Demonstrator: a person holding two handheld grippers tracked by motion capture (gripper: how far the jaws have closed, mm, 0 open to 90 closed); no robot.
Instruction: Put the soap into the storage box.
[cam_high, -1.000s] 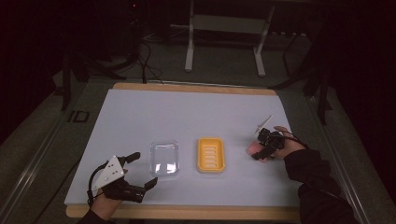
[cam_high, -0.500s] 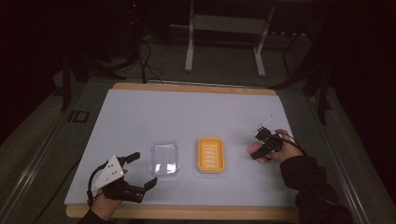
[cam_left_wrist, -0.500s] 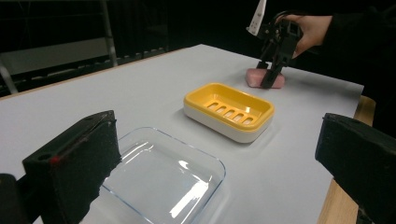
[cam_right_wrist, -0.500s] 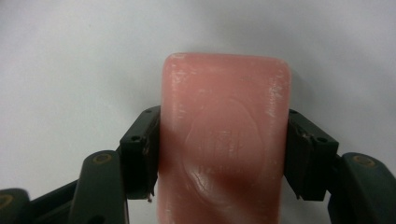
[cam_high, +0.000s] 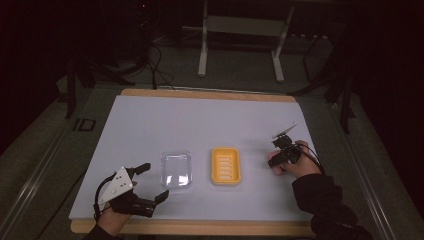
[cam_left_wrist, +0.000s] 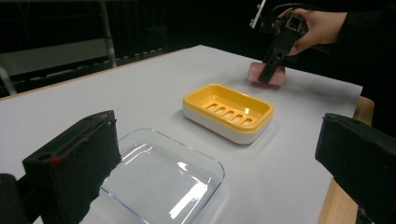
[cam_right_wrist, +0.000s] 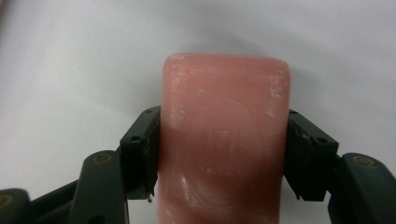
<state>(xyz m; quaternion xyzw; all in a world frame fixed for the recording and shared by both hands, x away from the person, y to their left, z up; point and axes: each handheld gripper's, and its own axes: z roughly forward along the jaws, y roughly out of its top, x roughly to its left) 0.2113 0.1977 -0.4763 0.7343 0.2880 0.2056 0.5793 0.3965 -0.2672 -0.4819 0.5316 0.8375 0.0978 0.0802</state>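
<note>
One pink soap bar (cam_right_wrist: 224, 140), one yellow soap dish (cam_high: 225, 165), one clear lid (cam_high: 176, 169).

- The soap bar (cam_right_wrist: 224, 140) is pink with pale whitish scuffs
- The soap dish (cam_high: 225, 165) is yellow-orange on top, with a white base (cam_left_wrist: 219, 128) and a row of slots
- The lid (cam_high: 176, 169) is clear
- The table sheet (cam_high: 210, 120) is pale grey-white, its wooden edge (cam_high: 200, 227) tan
- Both grippers are black
</note>
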